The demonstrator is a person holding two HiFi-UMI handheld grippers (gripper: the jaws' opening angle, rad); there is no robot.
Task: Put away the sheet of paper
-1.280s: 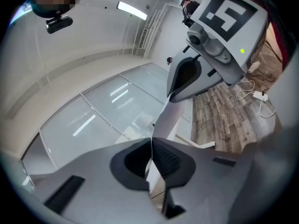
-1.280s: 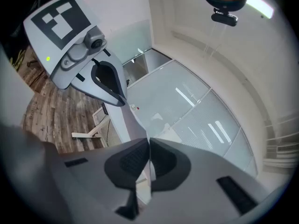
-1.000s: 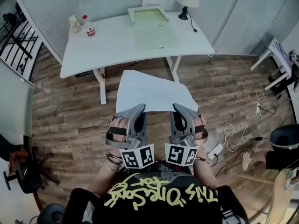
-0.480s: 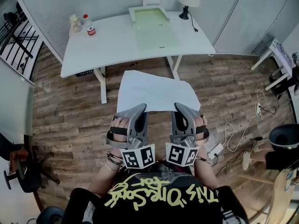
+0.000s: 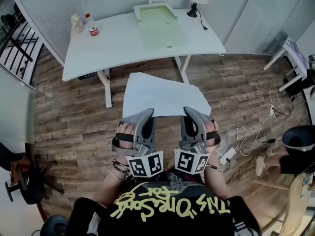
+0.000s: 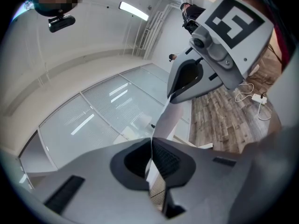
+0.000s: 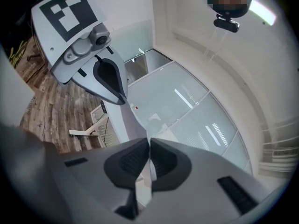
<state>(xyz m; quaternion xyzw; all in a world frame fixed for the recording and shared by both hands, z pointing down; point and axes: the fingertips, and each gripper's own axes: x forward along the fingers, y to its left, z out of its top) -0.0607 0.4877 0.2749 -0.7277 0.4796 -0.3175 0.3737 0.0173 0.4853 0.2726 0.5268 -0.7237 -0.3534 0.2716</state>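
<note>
Holding the paper (image 5: 160, 95) by its near edge, left gripper (image 5: 148, 113) and right gripper (image 5: 189, 111) were each clamped shut on it, sheet spread above the floor (image 5: 74, 117), green tray (image 5: 160, 31) sat on the table (image 5: 113, 43), well apart.

Bright, even indoor light fills the head view, where shadows under the white table (image 5: 123, 48) are soft and straight lines bow strongly toward the picture's edges. In both gripper views a ceiling strip light (image 6: 133, 10) glares white and streaks across the glass wall (image 6: 103, 111). The close foreground is blurred and the corners fall dark.
</note>
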